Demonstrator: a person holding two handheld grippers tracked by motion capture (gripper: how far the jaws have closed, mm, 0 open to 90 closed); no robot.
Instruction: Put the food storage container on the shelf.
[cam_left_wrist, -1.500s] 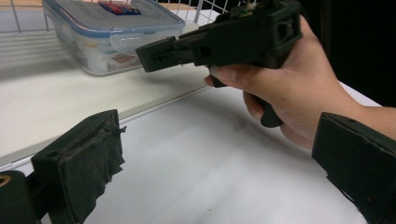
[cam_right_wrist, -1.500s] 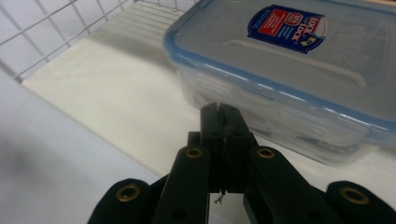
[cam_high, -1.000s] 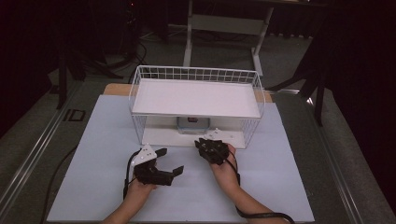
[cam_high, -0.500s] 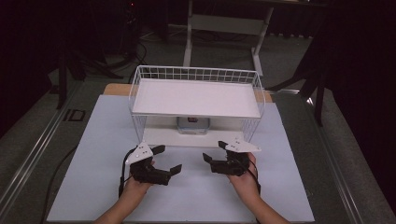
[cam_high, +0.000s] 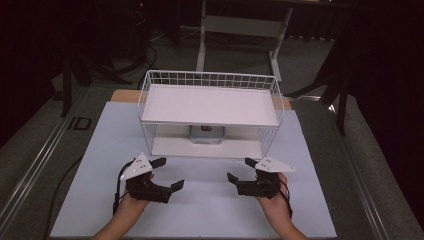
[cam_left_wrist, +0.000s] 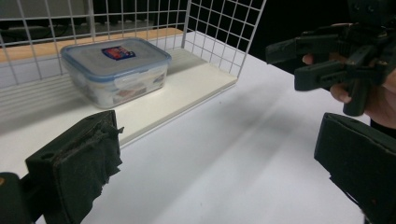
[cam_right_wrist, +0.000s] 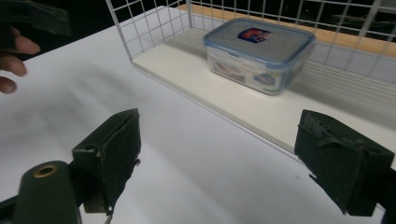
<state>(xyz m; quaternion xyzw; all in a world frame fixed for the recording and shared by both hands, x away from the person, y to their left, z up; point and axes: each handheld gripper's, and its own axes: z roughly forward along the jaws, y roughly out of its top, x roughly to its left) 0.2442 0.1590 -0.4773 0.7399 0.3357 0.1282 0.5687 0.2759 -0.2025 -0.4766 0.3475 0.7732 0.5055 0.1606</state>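
High view, my hands: I hold the left gripper (cam_high: 167, 175) and the right gripper (cam_high: 239, 170) over the white table (cam_high: 320, 210), in front of the wire rack (cam_high: 210, 80), well apart from each other and angled inward.
High view, jaws: both pairs stand apart with nothing between them; the right pair has just been opening, and it is empty.
High view, container: the plastic container (cam_high: 205, 134) sits on the rack's lower shelf (cam_high: 170, 147), under the upper shelf, near the back and roughly centred between my two hands.
Left gripper view, jaws: my two black pads (cam_left_wrist: 77, 168) are spread wide over bare table.
Left gripper view, container: it lies ahead and toward the upper left, lid on, inside the rack and clear of my pads; the right gripper shows at the far right.
Right gripper view, jaws: wide apart, nothing clamped.
Right gripper view, container: ahead, nearer my right-hand pad, well apart from both.
Why so, as I judge: the container looks parked on the shelf, and I have drawn back with jaws free.
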